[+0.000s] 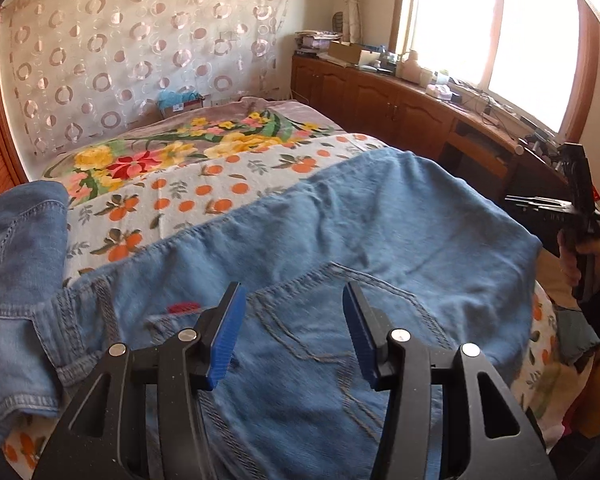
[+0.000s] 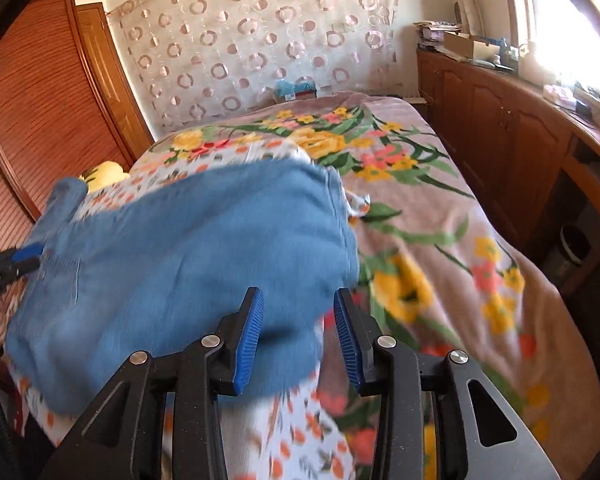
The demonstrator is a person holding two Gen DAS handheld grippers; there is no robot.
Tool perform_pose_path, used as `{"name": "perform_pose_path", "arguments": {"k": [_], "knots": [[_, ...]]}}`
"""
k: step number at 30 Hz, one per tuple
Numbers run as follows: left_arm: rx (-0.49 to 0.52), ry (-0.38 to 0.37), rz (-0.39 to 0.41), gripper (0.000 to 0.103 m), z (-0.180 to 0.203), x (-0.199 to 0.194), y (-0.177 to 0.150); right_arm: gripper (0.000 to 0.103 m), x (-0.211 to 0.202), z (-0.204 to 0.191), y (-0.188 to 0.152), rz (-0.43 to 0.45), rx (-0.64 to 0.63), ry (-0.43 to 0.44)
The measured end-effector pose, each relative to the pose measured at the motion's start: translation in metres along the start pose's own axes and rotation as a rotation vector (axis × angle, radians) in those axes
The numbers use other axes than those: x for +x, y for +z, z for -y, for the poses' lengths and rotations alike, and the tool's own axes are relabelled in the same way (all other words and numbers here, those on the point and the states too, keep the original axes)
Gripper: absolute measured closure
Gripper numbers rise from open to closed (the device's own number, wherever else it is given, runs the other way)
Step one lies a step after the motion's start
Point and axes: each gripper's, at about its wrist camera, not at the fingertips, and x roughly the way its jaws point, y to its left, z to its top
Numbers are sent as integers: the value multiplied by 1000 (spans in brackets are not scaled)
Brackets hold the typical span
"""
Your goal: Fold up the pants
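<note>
Blue denim pants [image 1: 340, 220] lie spread across the bed, with a stitched back pocket [image 1: 340, 320] facing up. One denim part [image 1: 24, 240] is bunched at the left. My left gripper [image 1: 294, 336] hovers over the pocket, its blue pads [image 1: 226, 340] wide apart with nothing pressed between them. In the right wrist view the pants [image 2: 200, 240] look blurred. There my right gripper [image 2: 298, 336] stands open over their near right corner, the cloth below the pads. A hand holds the right gripper [image 1: 510, 202] off the pants' right edge. The left gripper [image 2: 24, 258] shows at the pants' left end.
The bed carries a white sheet with orange fruit print [image 1: 188, 200] and a floral blanket [image 2: 440, 240]. Wooden cabinets [image 1: 380, 96] with clutter run under the window on the right. A louvred wardrobe [image 2: 40, 100] stands left. A yellow object [image 2: 104, 174] lies beyond the pants.
</note>
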Motion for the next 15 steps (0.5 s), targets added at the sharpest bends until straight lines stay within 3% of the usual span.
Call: {"name": "perform_pose_path", "arguments": {"k": [9, 15], "knots": [[90, -70, 5, 51, 80, -6, -5, 65, -55, -13, -39, 35, -38, -64], [176, -137, -2, 51, 147, -2, -2, 65, -67, -18, -59, 57, -34, -96]]}}
